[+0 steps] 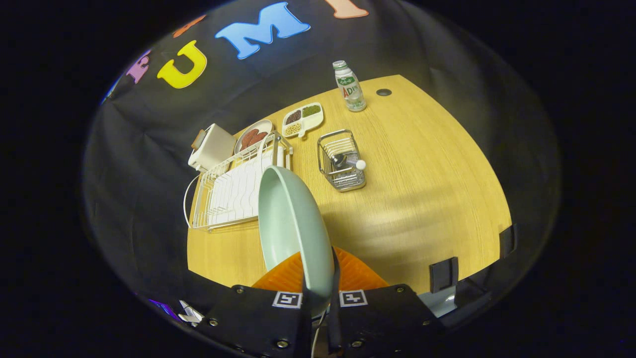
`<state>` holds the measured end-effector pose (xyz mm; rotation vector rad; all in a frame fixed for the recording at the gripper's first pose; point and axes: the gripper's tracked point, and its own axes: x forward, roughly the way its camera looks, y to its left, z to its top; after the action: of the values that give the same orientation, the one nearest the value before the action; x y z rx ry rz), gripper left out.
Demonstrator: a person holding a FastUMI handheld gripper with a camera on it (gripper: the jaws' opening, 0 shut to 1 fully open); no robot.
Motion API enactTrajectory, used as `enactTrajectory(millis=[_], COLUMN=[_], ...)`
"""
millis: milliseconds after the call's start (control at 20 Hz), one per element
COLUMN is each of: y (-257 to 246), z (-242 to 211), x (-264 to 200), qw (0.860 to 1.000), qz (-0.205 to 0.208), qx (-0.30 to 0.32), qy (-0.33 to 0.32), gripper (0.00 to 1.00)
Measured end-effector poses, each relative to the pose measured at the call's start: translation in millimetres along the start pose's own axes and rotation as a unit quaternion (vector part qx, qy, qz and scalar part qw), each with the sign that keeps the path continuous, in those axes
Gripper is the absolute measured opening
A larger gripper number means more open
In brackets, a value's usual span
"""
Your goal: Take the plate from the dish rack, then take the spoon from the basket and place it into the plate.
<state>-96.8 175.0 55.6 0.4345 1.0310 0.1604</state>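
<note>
Glossy, smooth plate (293, 223), perhaps ceramic; white-coated wire dish rack (233, 191); shiny metal wire basket (342, 159); matt wood-grain table (422, 189); plastic bottle (350, 87).

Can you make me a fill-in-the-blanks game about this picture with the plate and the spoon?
1. The gripper is shut on the ____.
2. The spoon lies in the wire ____.
3. The bottle stands beyond the basket on the wooden ____.
4. The white dish rack beside the plate holds ____ plates.

Missing words: plate; basket; table; no
</note>
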Motion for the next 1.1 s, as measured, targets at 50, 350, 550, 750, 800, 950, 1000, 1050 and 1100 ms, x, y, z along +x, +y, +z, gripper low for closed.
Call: enactTrajectory(millis=[50, 350, 550, 750, 800, 950, 1000, 1050, 1100], y=[-1, 1, 4, 7, 8, 4, 2, 0, -3], z=[-7, -40, -51, -63, -67, -70, -71, -71, -69], x=[8, 53, 74, 97, 98, 108, 108, 108, 109], qw=[1.0, 0.998, 0.997, 0.995, 0.994, 0.993, 0.992, 0.991, 0.992], qz=[0.006, 0.046, 0.057, 0.075, 0.079, 0.091, 0.095, 0.1, 0.097], qx=[0.004, 0.017, 0.009, 0.023, 0.029, 0.04, 0.048, 0.054, 0.051], qy=[0.006, 0.03, 0.049, 0.065, 0.068, 0.07, 0.074, 0.074, 0.07], gripper=[0.13, 0.13, 0.13, 0.13, 0.13, 0.14, 0.16, 0.19, 0.19])
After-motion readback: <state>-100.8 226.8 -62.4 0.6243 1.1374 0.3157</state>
